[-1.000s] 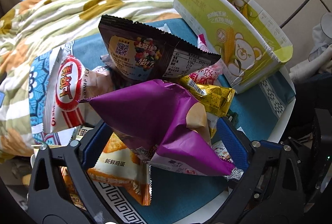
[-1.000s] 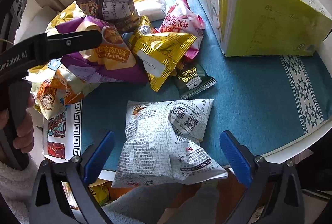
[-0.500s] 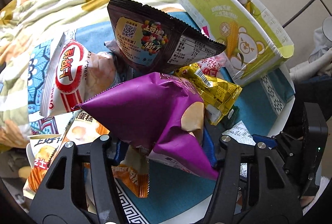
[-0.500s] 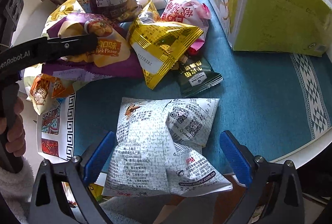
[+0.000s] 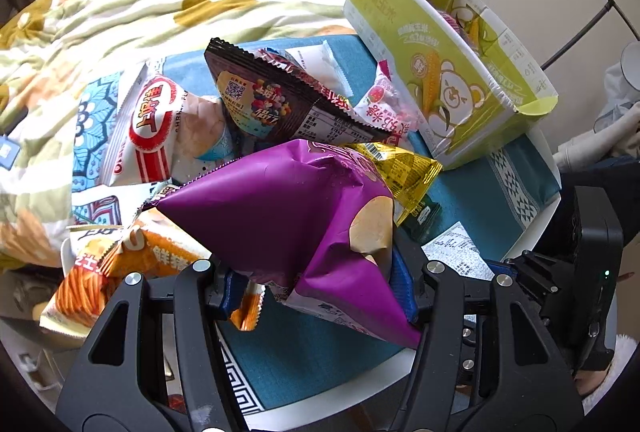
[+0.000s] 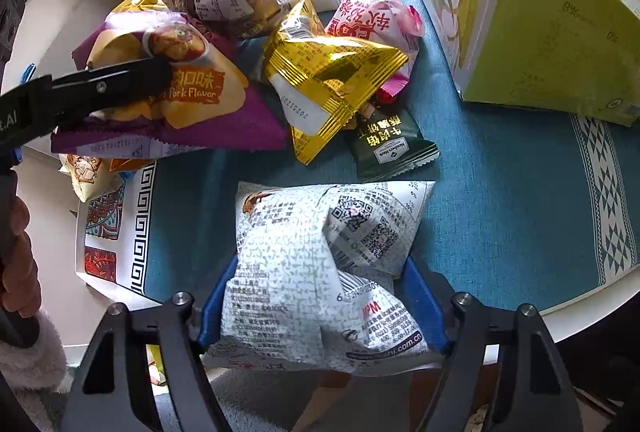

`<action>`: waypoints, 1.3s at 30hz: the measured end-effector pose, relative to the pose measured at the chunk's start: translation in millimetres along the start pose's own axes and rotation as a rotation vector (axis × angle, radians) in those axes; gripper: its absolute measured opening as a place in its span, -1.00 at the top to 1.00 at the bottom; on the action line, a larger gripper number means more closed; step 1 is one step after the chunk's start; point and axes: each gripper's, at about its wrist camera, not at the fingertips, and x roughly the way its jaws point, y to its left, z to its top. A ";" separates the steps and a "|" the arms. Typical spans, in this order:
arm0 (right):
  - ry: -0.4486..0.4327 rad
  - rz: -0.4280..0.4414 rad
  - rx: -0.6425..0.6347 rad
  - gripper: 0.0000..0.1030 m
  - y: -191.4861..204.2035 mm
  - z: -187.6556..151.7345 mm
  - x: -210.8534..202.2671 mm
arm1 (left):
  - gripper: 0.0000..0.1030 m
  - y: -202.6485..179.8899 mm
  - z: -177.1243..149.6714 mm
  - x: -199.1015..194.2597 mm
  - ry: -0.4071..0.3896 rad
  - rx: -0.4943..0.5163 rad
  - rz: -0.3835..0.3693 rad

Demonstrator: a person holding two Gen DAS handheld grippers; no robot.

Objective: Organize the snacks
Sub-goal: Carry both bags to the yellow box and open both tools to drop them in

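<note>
My left gripper is shut on a purple chip bag, its blue pads pressed into the bag's lower end; the bag also shows in the right wrist view with a black finger across it. My right gripper is shut on a white printed snack bag at the table's front edge. A green and white corn carton stands open at the back right, also in the right wrist view.
Loose snacks lie on the blue cloth: a gold packet, a pink packet, a dark green packet, a brown bag, a red and white bag, orange bags. A floral quilt lies behind.
Both grippers have closed: the left onto the purple chip bag, the right onto the white printed bag. The right gripper has also moved forward over its bag.
</note>
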 end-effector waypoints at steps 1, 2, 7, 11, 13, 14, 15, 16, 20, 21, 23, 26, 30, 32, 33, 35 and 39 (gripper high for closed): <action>-0.006 0.002 -0.004 -0.39 -0.6 -0.1 -3.4 | -0.06 -2.6 -1.6 -4.8 -0.007 -0.003 0.007; -0.011 0.005 -0.009 -0.38 -1.0 -0.5 -8.2 | -0.06 -5.9 -3.6 -9.4 -0.015 -0.005 0.014; -0.048 0.016 -0.037 -0.38 -4.1 0.3 -33.2 | -0.06 -21.3 -13.2 -39.7 -0.066 -0.031 0.053; -0.089 0.026 -0.064 -0.37 -9.2 -2.8 -56.3 | -0.06 -37.8 -17.4 -65.7 -0.127 -0.062 0.081; -0.112 0.028 -0.084 -0.37 -12.6 -3.8 -69.5 | -0.06 -49.5 -17.6 -76.4 -0.155 -0.075 0.092; -0.125 0.027 -0.094 -0.36 -13.8 -3.6 -74.9 | -0.06 -56.1 -17.3 -81.1 -0.169 -0.079 0.100; -0.137 0.028 -0.104 -0.36 -17.0 -3.2 -81.9 | -0.06 -62.9 -17.1 -85.6 -0.185 -0.083 0.106; -0.148 0.030 -0.112 -0.36 -22.5 -0.9 -90.2 | -0.06 -69.5 -16.6 -89.5 -0.198 -0.086 0.110; -0.194 0.036 -0.143 -0.36 -39.2 1.8 -115.5 | -0.06 -98.4 -12.7 -101.8 -0.252 -0.103 0.121; -0.206 0.036 -0.152 -0.36 -44.0 1.9 -122.1 | -0.06 -105.9 -10.7 -104.8 -0.268 -0.107 0.122; -0.233 0.034 -0.170 -0.36 -55.7 3.7 -136.3 | -0.06 -119.7 -5.2 -110.8 -0.297 -0.114 0.115; -0.268 0.017 -0.194 -0.36 -75.0 7.1 -160.9 | -0.07 -140.9 7.8 -117.3 -0.339 -0.117 0.103; -0.309 -0.022 -0.206 -0.36 -104.7 12.7 -187.0 | -0.06 -167.9 29.5 -119.8 -0.367 -0.088 0.100; -0.327 -0.046 -0.199 -0.36 -121.2 18.2 -197.0 | -0.07 -179.4 42.0 -115.4 -0.365 -0.061 0.097; -0.337 -0.056 -0.193 -0.36 -128.9 20.9 -202.3 | -0.07 -184.8 49.3 -110.9 -0.359 -0.046 0.097; -0.362 -0.073 -0.176 -0.36 -144.5 28.9 -213.1 | -0.07 -194.0 63.8 -99.4 -0.346 -0.019 0.092; -0.410 -0.100 -0.126 -0.36 -171.5 51.2 -228.5 | -0.07 -208.5 94.6 -68.3 -0.309 0.037 0.068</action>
